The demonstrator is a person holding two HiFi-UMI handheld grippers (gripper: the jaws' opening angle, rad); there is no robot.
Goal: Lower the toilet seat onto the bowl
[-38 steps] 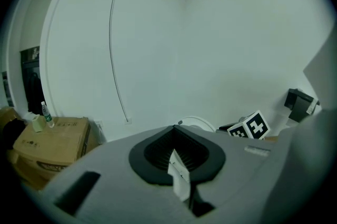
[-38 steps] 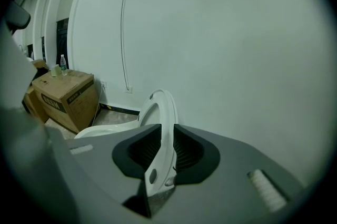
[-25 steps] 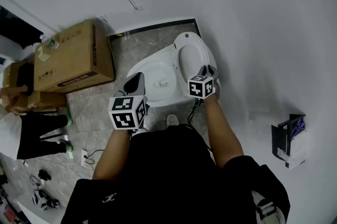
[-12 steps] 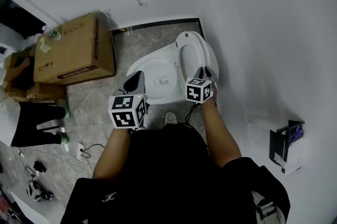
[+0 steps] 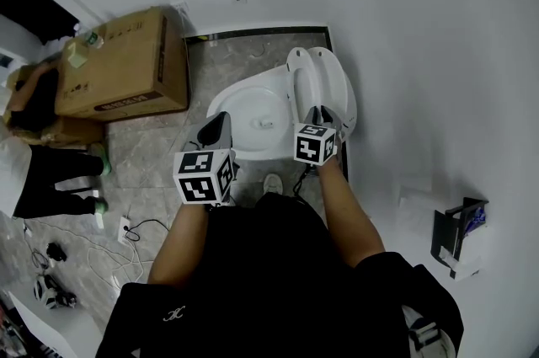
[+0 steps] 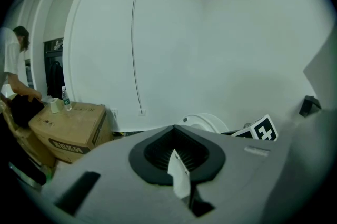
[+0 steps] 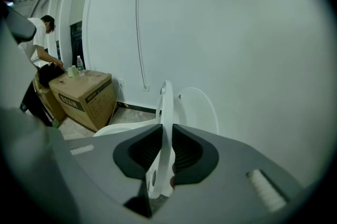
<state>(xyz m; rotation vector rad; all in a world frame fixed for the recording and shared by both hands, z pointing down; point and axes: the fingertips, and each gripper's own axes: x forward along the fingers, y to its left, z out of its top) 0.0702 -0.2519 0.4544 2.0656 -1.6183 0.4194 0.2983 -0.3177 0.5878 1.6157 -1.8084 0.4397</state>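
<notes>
**Item: toilet seat, held on edge above the bowl**

1. Right gripper [image 7: 164,152]. Clamped on the toilet seat [image 7: 166,112]; both dark pads pressed against the white ring, one on each face. In the head view, this gripper [image 5: 330,114] sat at 1 o'clock from the wearer's body.

2. Toilet seat [image 5: 296,82]. Stood upright on its edge, clear of the bowl [image 5: 253,108], which lay at its 9 o'clock in the head view. The seat was not yet down.

3. Lid [image 5: 338,87]. Raised, just beside the seat at its 3 o'clock, leaning toward the wall. In the right gripper view, the lid [image 7: 197,109] showed behind the seat, apart from it.

4. Left gripper [image 5: 217,129]. Jaws closed together, with no object from the room between them; in its own view only a white sliver showed at the seam of the left gripper [image 6: 176,157]. It was held at 11 o'clock from the body, over the near rim of the bowl; contact could not be judged.

5. Cardboard box [image 5: 126,70]. On the grey tiled floor [image 5: 152,154], at 9 to 10 o'clock of the bowl, well apart. A small bottle [image 6: 65,97] stood on top.

6. Second person [image 7: 39,41]. Bent over beyond the box, at the far left.

7. Loose cable [image 5: 126,243]. On the floor at 8 o'clock from the body.

8. Black holder [image 5: 461,226]. On the wall at 4 o'clock.
</notes>
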